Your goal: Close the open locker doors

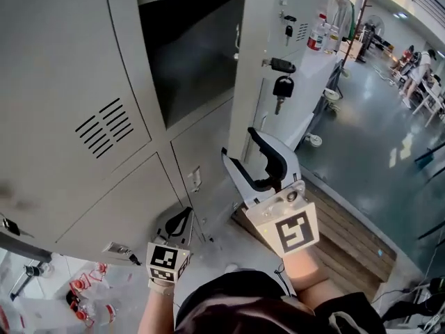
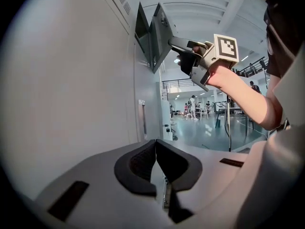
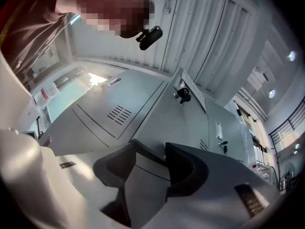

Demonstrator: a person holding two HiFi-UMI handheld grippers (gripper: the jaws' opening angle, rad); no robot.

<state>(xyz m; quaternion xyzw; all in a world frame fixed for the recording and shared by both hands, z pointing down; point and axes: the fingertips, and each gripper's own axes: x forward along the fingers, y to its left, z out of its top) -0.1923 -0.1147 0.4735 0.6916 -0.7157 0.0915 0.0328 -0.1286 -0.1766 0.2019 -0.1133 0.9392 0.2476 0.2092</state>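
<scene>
One open locker door (image 1: 254, 82) stands swung out from the grey bank, its free edge turned to the right of the head view, with a key (image 1: 282, 89) hanging from its lock. Left of it gapes the dark compartment (image 1: 195, 54) it belongs to. The doors around this opening are shut: a vented door (image 1: 62, 103) to the left and lower doors (image 1: 208, 165) beneath.

The right hand-held gripper (image 1: 237, 141) is raised at the door's lower edge with its jaws spread apart. Its own view (image 3: 150, 151) shows only grey locker faces in the gap, nothing gripped. From the left gripper view, the right hand-held gripper (image 2: 174, 43) reaches up to the door's (image 2: 159, 37) outer edge; whether it presses on the panel I cannot tell.

The left hand-held gripper (image 1: 182, 218) sits lower, near the shut lower doors, its jaws closed together and empty (image 2: 155, 144).

To the right of the door the room opens wide onto a glossy floor (image 1: 361, 138), so that side of the door has free space. A wooden platform (image 1: 348, 235) runs along the foot of the lockers below the right hand-held gripper. Bottles (image 1: 320, 33) stand beyond the door, and people are far off down the hall.
</scene>
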